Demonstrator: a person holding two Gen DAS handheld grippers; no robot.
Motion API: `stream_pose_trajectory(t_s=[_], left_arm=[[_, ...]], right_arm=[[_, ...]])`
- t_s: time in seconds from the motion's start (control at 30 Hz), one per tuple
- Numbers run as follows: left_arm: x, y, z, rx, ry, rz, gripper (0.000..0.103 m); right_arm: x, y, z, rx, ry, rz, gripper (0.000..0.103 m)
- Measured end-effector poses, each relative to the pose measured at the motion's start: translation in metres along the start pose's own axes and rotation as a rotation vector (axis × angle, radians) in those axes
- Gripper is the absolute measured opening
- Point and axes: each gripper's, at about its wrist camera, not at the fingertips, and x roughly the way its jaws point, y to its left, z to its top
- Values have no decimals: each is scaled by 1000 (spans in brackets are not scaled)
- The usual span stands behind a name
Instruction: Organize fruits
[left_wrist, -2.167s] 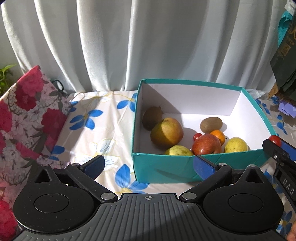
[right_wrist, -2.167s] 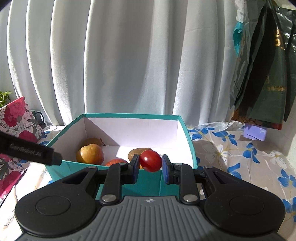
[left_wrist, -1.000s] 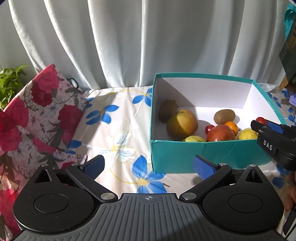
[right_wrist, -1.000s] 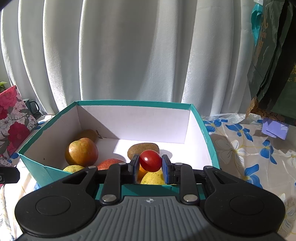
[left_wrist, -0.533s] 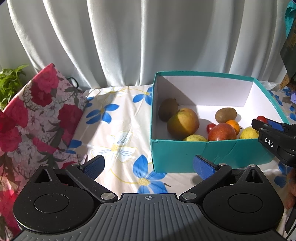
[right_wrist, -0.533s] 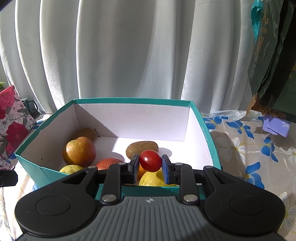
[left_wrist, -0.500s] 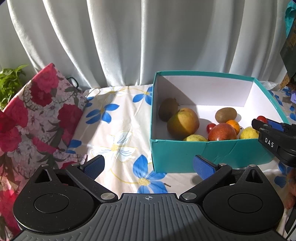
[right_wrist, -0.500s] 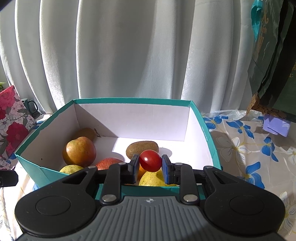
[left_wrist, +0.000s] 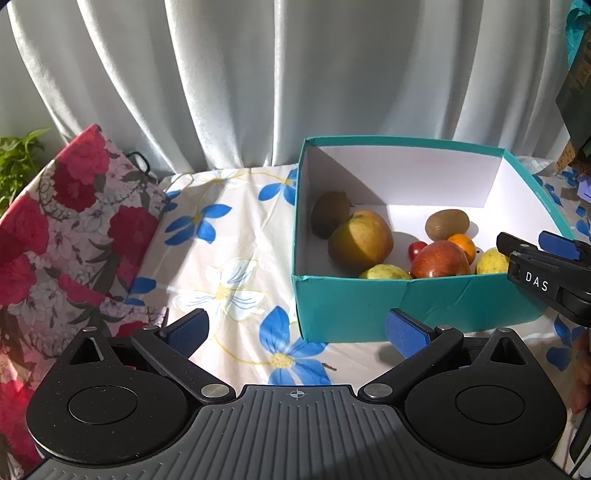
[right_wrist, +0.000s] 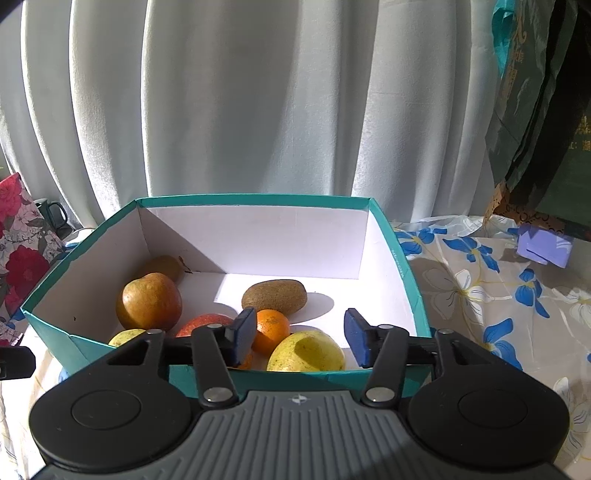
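A teal box (left_wrist: 369, 306) with white inner walls holds several fruits: a yellow-brown apple (left_wrist: 360, 240), a red apple (left_wrist: 439, 259), two kiwis (left_wrist: 447, 224), an orange (left_wrist: 461, 246), yellow fruits (left_wrist: 384, 273) and a cherry tomato (left_wrist: 417, 248). My right gripper (right_wrist: 301, 339) is open and empty over the box's near right edge (right_wrist: 410, 277), above a yellow fruit (right_wrist: 306, 352) and the orange (right_wrist: 271, 330). It also shows in the left wrist view (left_wrist: 535, 258). My left gripper (left_wrist: 295, 332) is open and empty, low over the cloth to the left front of the box.
A floral tablecloth (left_wrist: 221, 258) covers the table. A red-flowered bag (left_wrist: 70, 221) lies at the left, with a plant (left_wrist: 18, 162) behind it. White curtains hang behind. A dark green bag (right_wrist: 543, 129) and a purple object (right_wrist: 543, 249) are at the right.
My right gripper has opened and the cherry tomato it held is gone from between its fingers. The left gripper has stayed put.
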Motion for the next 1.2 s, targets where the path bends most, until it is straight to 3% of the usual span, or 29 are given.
stream_pose_trajectory(t_s=[0.03,0.07,0.3,0.4,0.93,1.2], left_arm=[[0,0,0,2,2,-3,103],[1,0,0,2,4,-4,103],[3,-3,-2,14,29,-25,103],[2,-6,-2,26,29,-34,103],[-6,-16,-2,59,32,-107,103],[-11,-18,0,73,33,-131,103]], right_arm=[[-1,-1,0,5,0,-3,72],[-3,-1,1,9,-3,1,76],[-15,0,-1,0,-13,-14,90],[-23,0,0,2,-6,-25,103],[-68,9,-16,0,147,-87,103],[-58,9,-16,45,354,-96,103]])
